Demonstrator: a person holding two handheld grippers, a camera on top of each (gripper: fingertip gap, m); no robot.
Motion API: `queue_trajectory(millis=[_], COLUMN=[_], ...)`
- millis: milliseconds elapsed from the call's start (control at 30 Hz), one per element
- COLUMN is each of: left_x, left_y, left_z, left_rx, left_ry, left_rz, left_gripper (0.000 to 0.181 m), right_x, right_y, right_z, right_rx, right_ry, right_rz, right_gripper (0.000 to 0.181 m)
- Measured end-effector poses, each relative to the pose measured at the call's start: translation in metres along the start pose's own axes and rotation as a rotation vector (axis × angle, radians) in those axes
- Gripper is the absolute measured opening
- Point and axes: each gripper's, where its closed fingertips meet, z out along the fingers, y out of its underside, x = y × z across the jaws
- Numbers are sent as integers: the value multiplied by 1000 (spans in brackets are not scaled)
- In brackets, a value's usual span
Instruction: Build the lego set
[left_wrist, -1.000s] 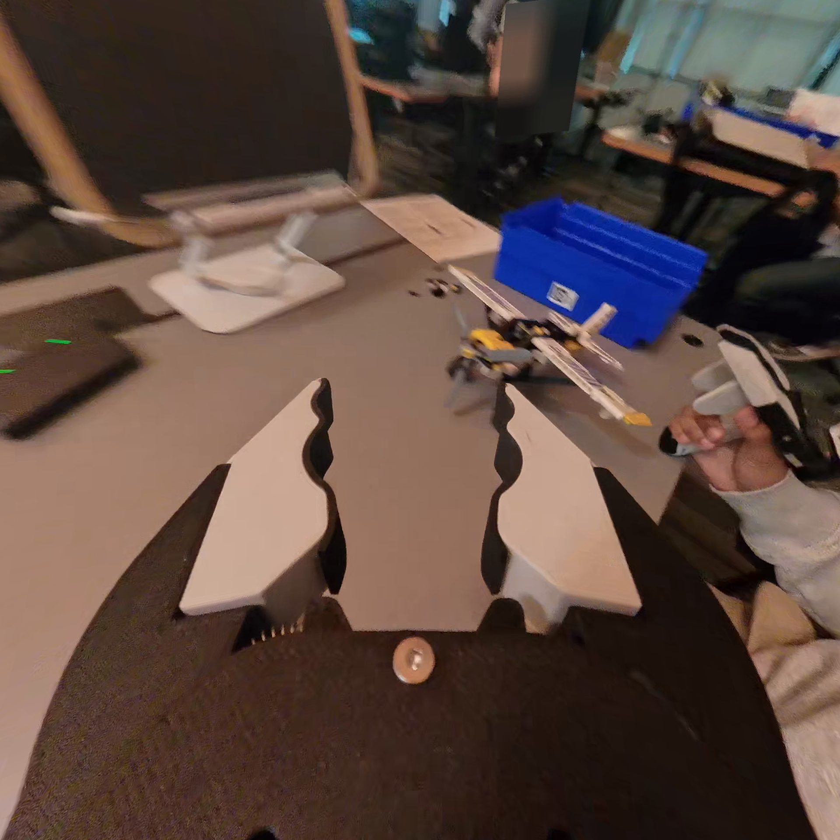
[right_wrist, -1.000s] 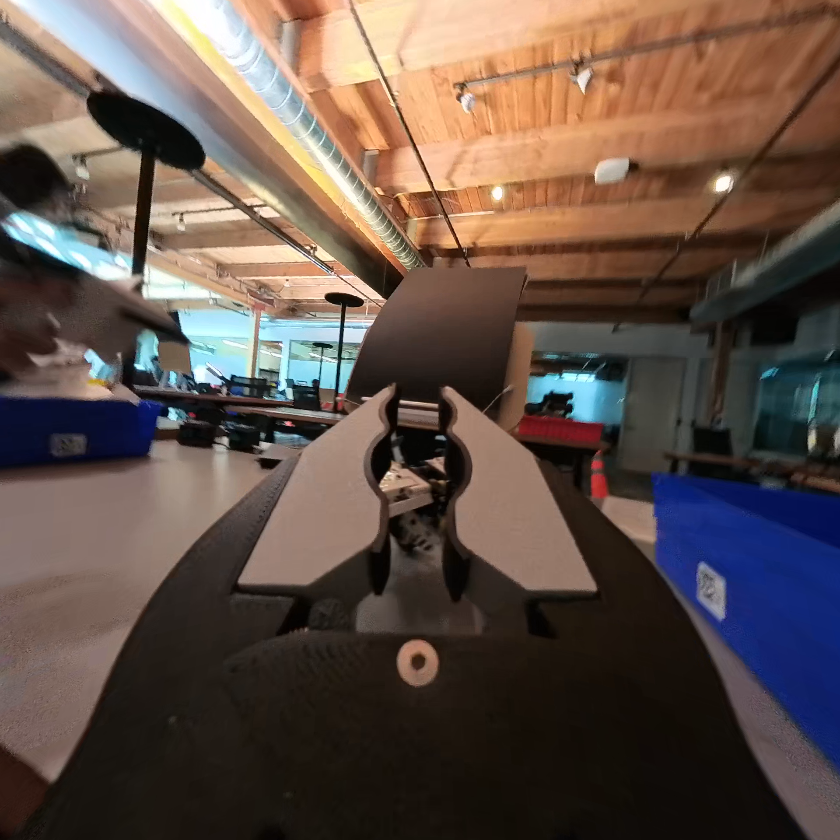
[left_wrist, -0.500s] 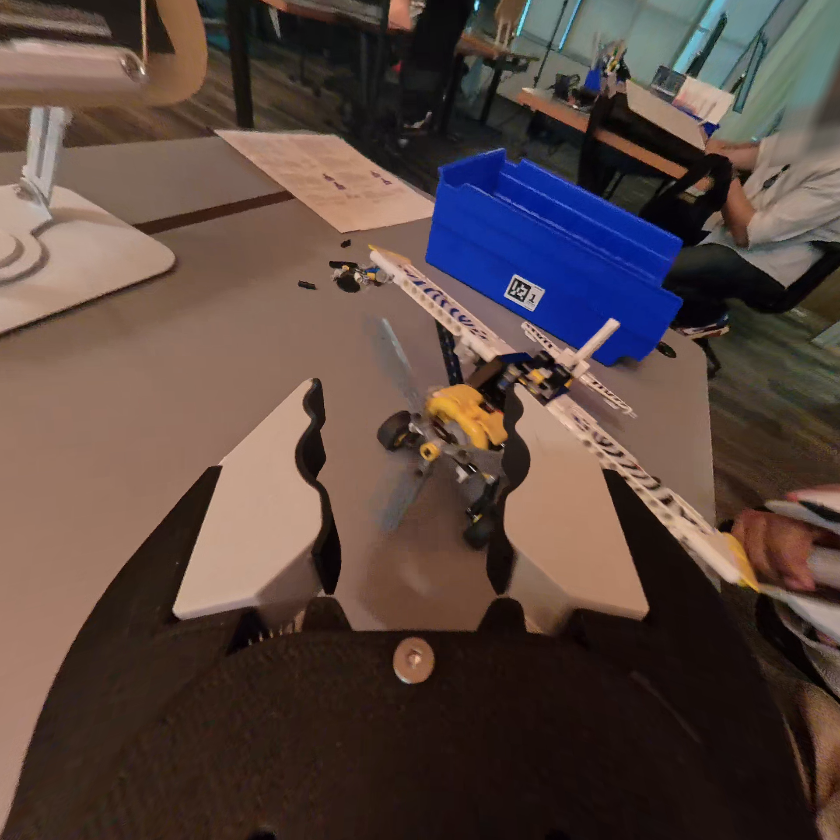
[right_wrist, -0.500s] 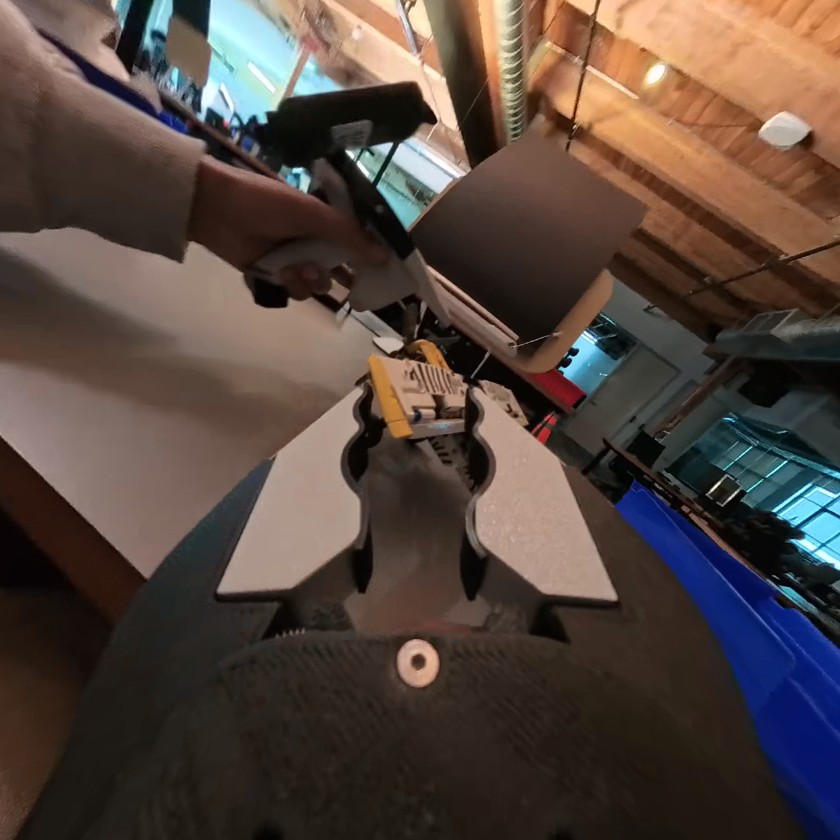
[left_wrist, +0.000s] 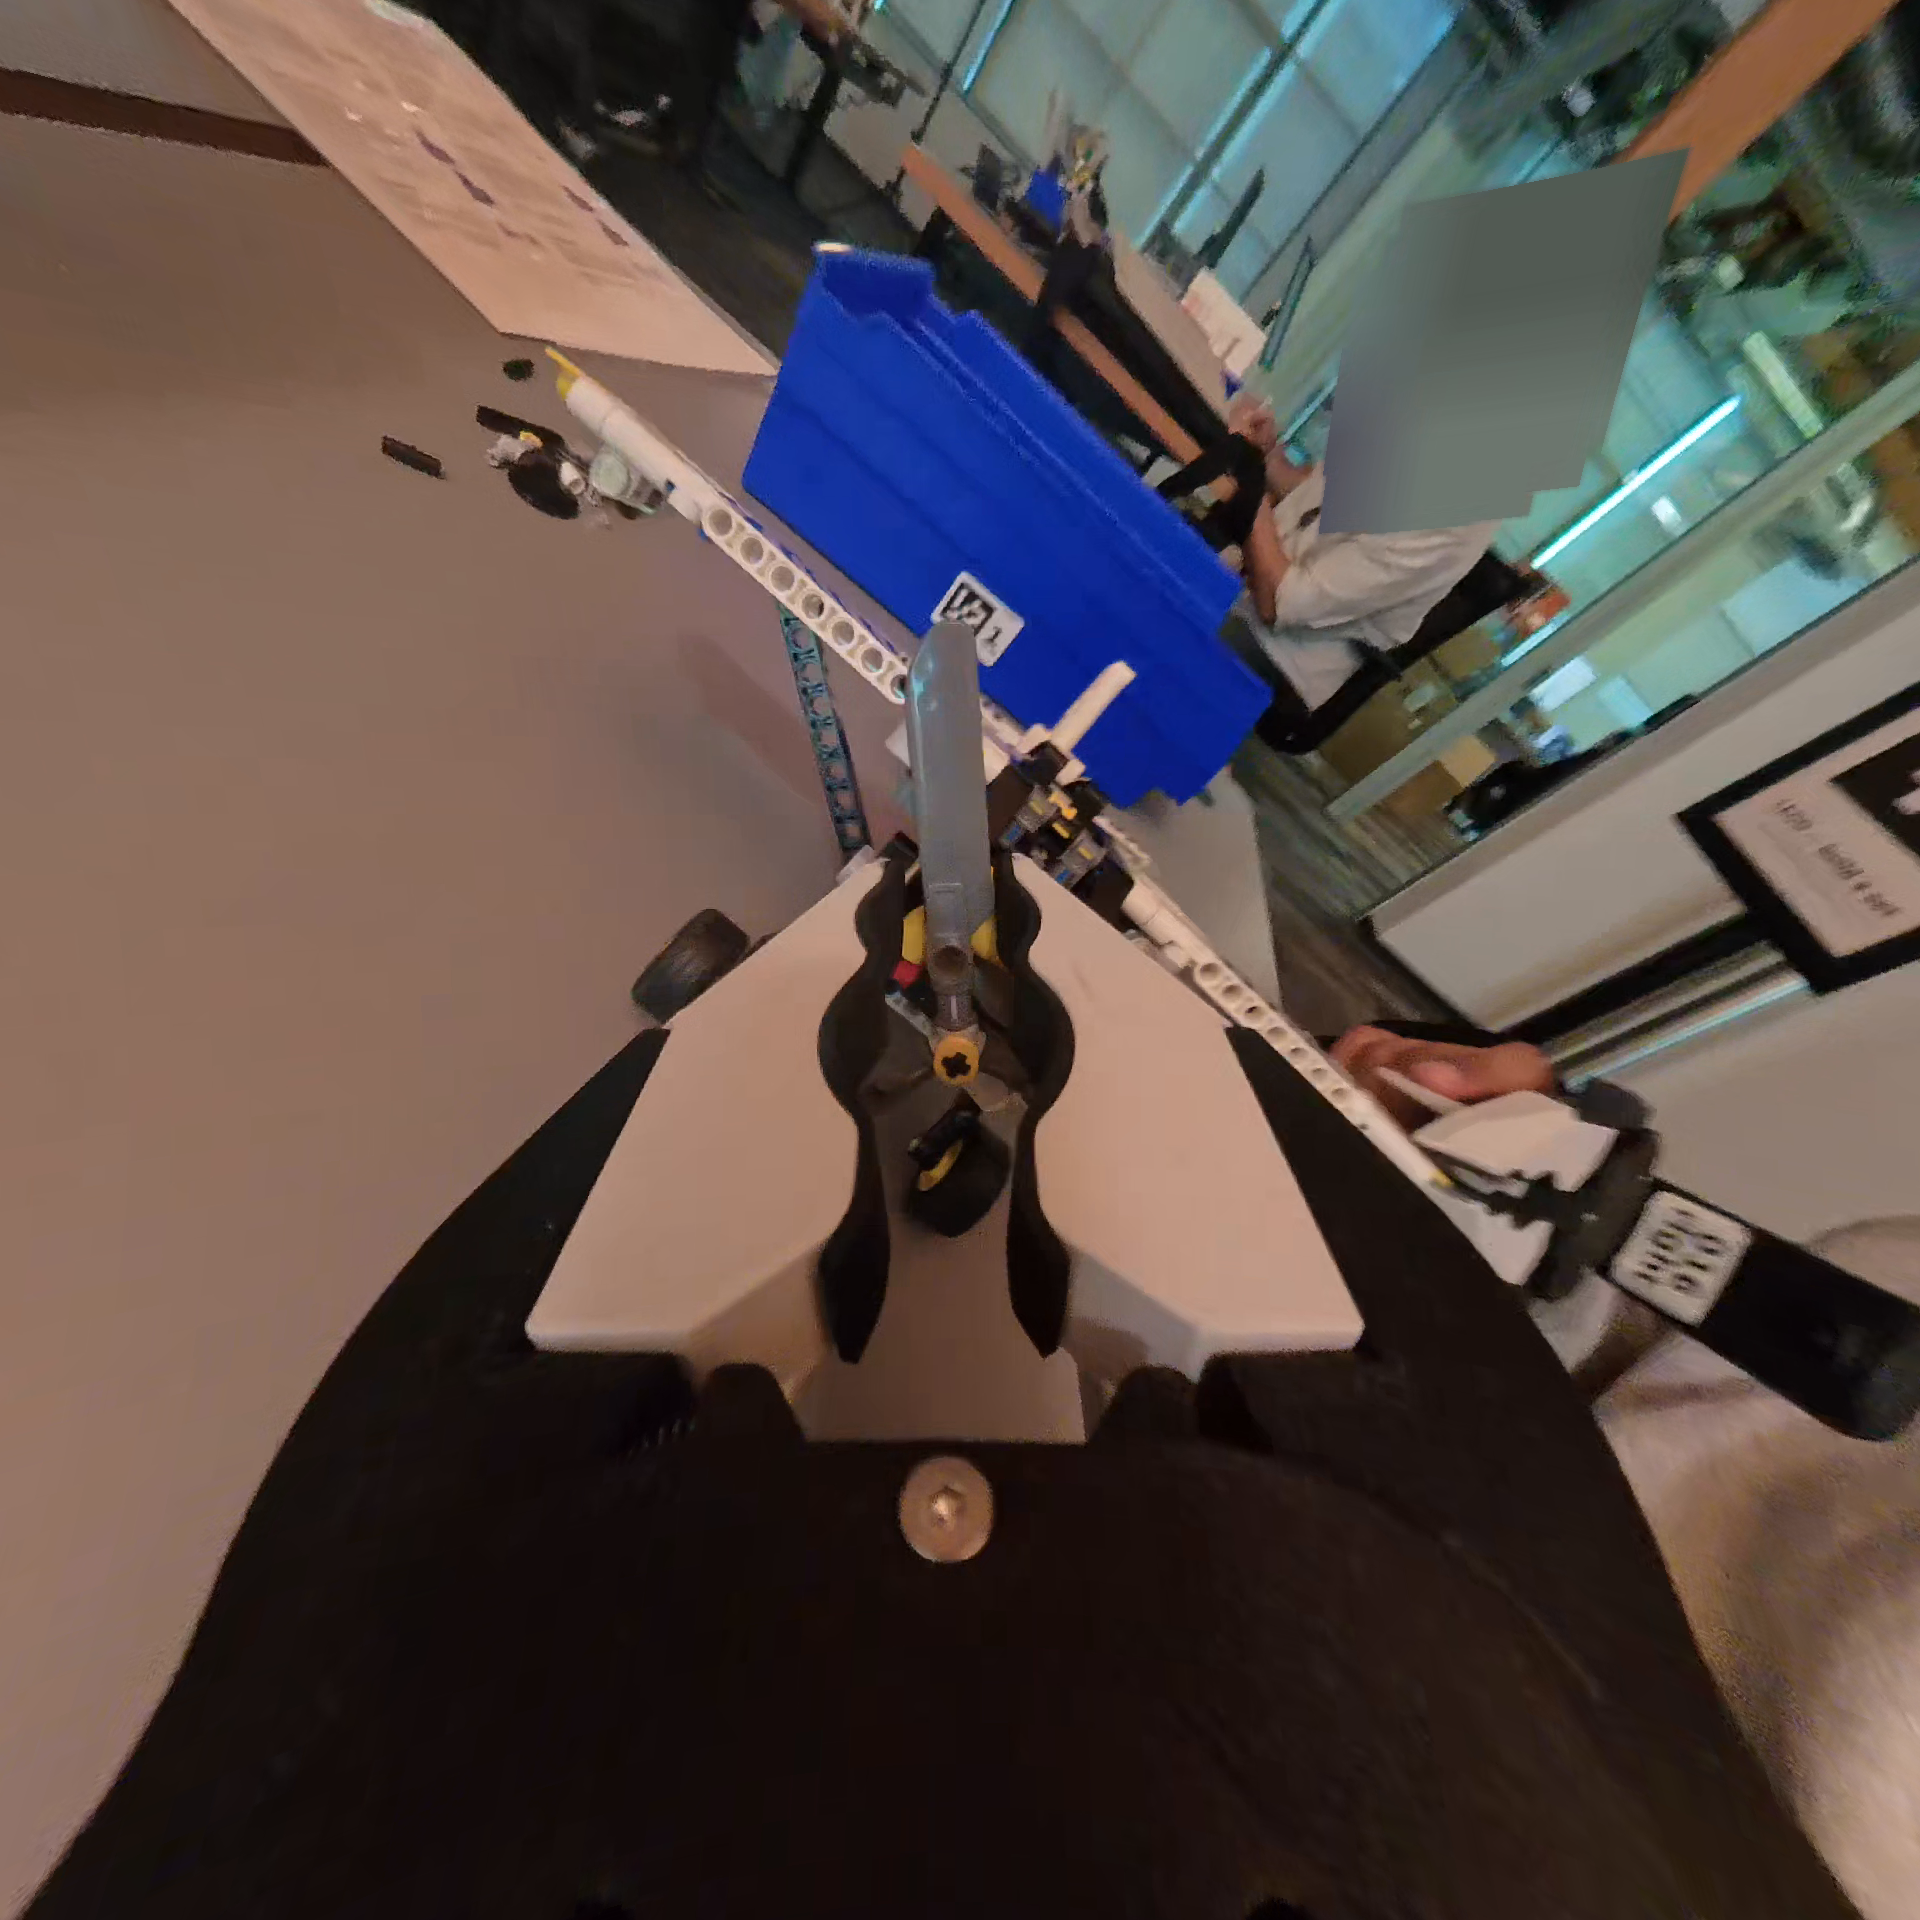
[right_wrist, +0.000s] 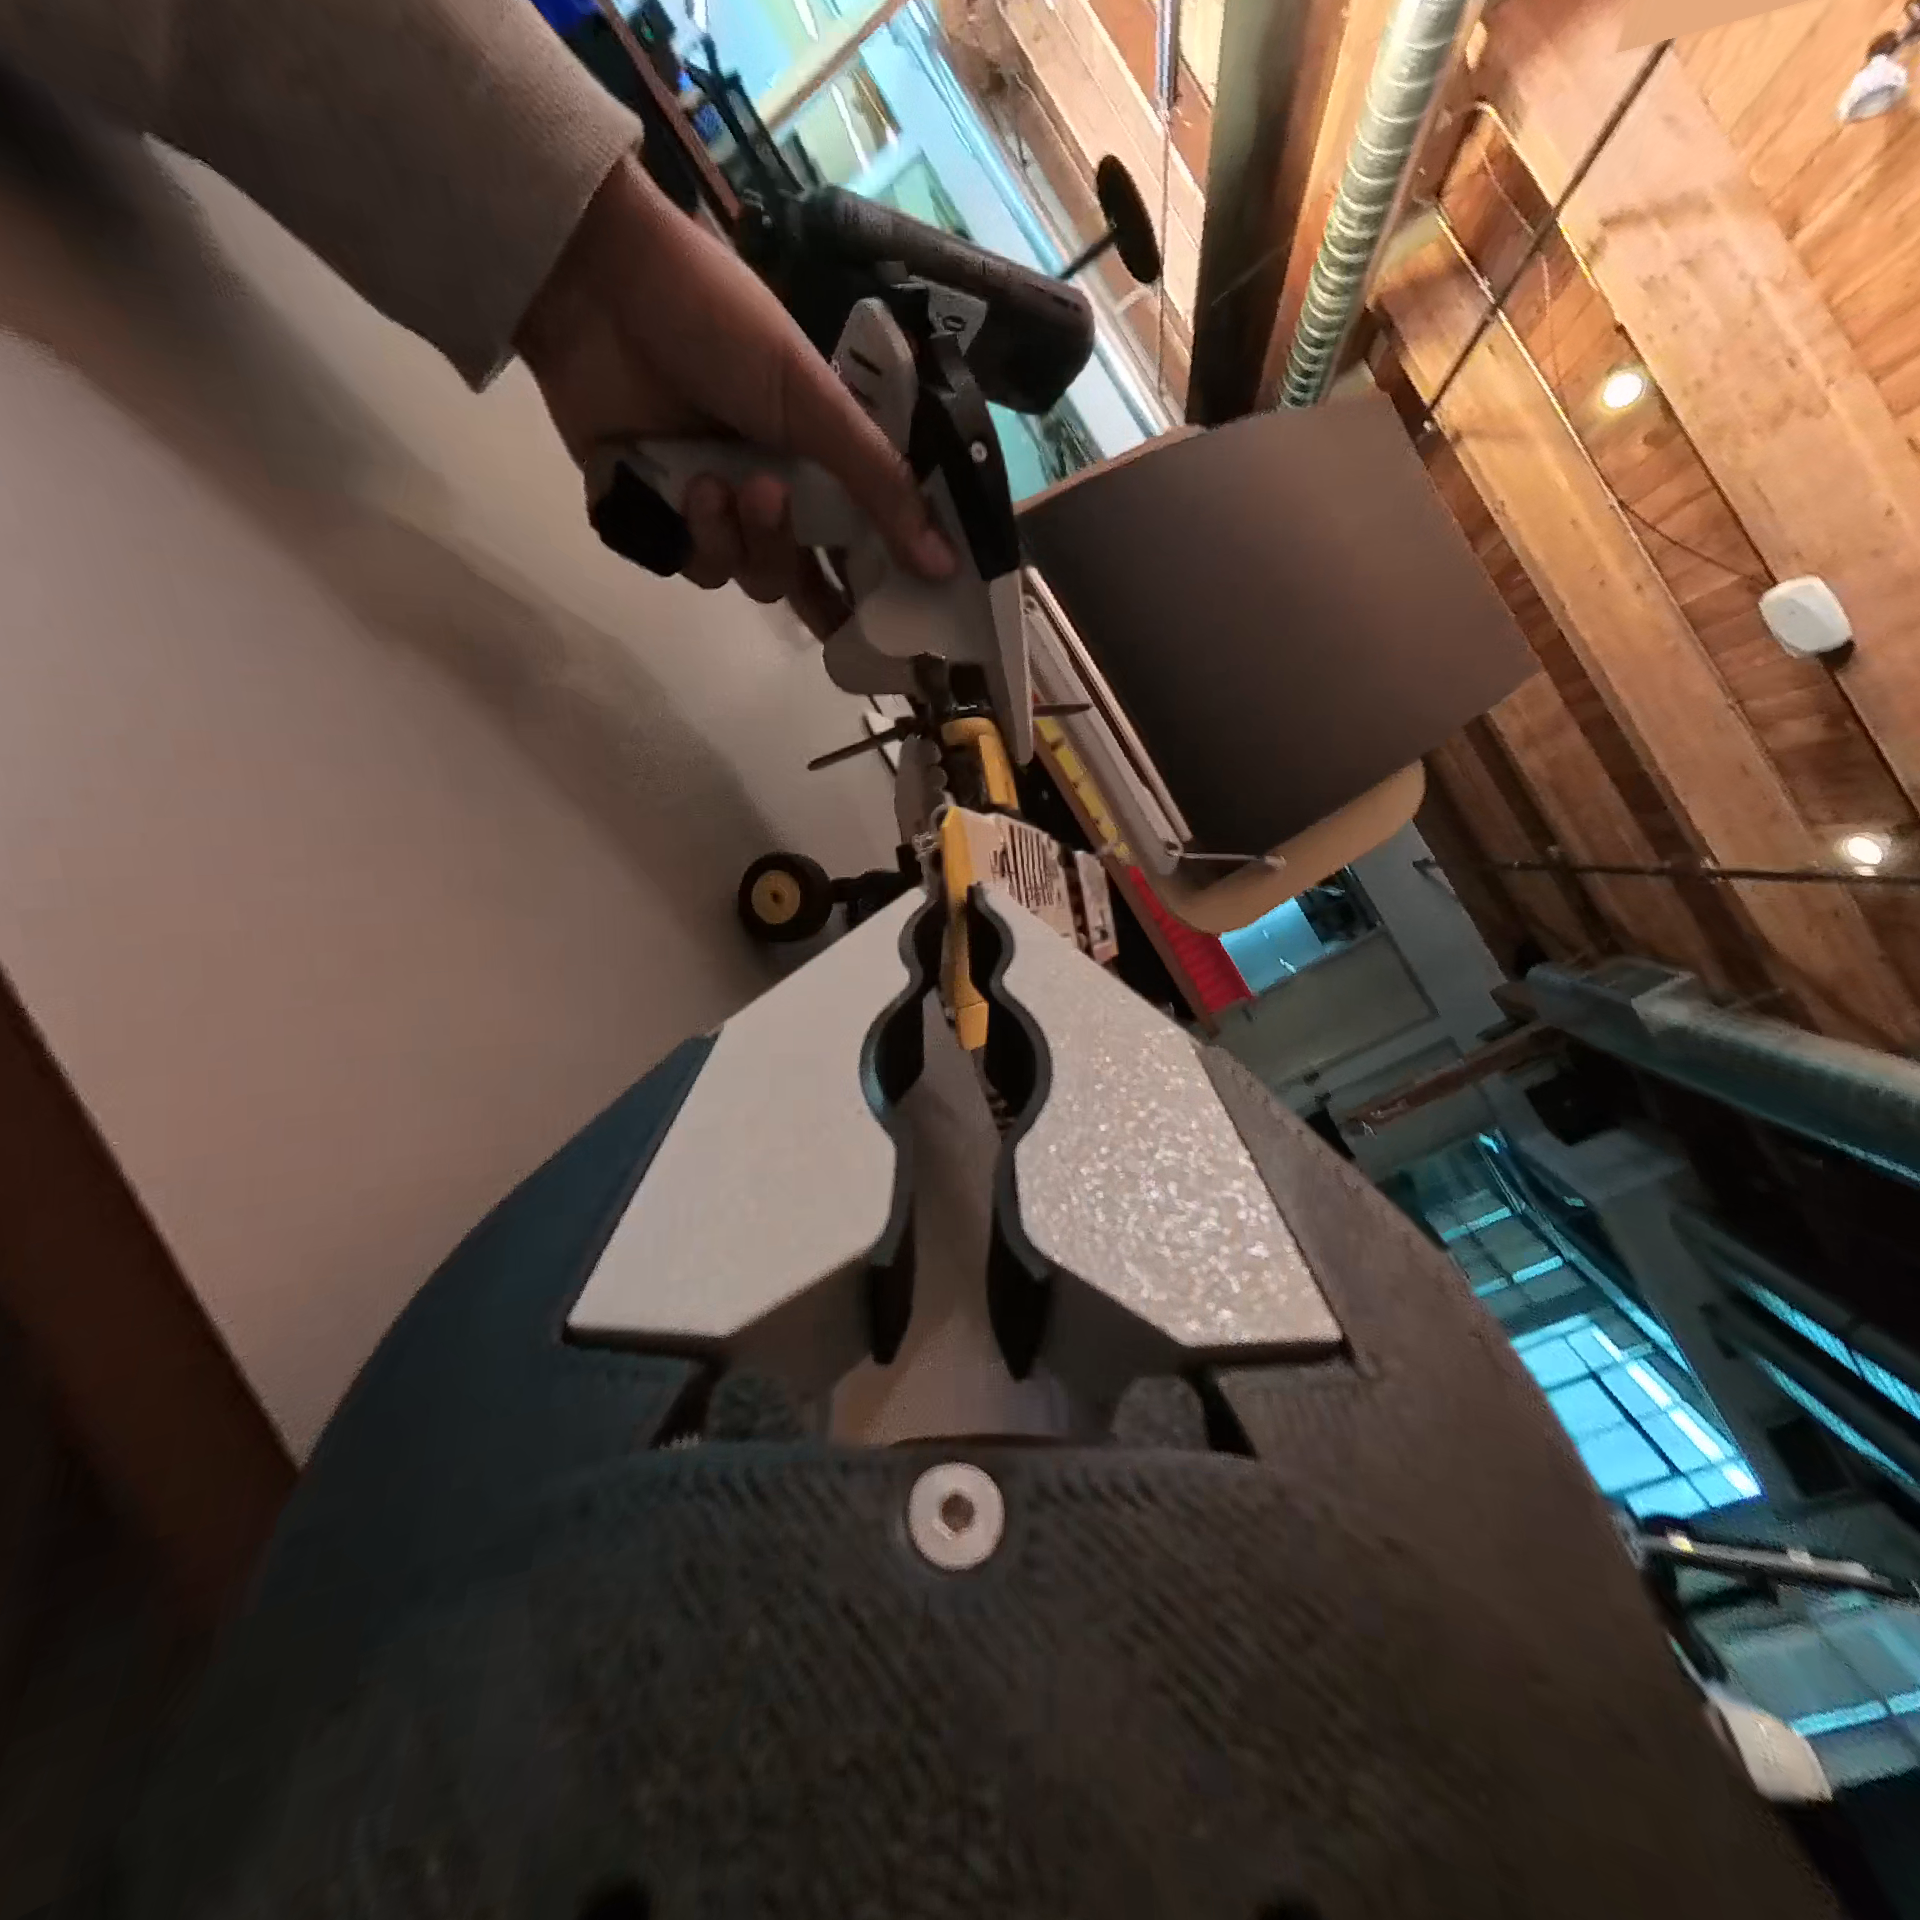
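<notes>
- We see the left claw (left_wrist: 948, 904), wide open before, now closed on the lego plane's (left_wrist: 997, 821) nose.
- Our right claw (right_wrist: 958, 914) now pinches its yellow wingtip (right_wrist: 961, 951) above the bench (left_wrist: 312, 727).

left wrist view: close, facing bin (left_wrist: 997, 540); right: low, upward; both share plane (left_wrist: 951, 821).
</notes>
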Motion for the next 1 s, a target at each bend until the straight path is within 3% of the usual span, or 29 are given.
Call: queue_trajectory(millis=[133, 333, 400, 600, 667, 800, 1000], left_x=[10, 14, 5, 6, 7, 10, 14], left_y=[1, 15, 18, 20, 19, 27, 26], left_z=[-35, -80, -95, -129, -137, -136, -135], left_rx=[109, 219, 254, 374, 400, 372, 383], left_ry=[39, -40, -104, -96, -98, -102, -114], left_rz=[-85, -95, -91, -57, -42, -2, 41], left_gripper=[9, 9, 9, 14, 20, 31, 39], right_x=[-12, -9, -6, -10, -5, -5, -22], right_y=[-3, 5, 0, -21, -22, -18, -25], right_z=[-1, 3, 6, 17, 15, 13, 20], right_rx=[77, 82, 105, 145, 166, 162, 116], right_ry=[-80, -117, -121, -137, -139, -226, -325], right_rz=[61, 52, 86, 112, 208, 424, 456], right_gripper=[2, 0, 0, 0, 4, 29, 23])
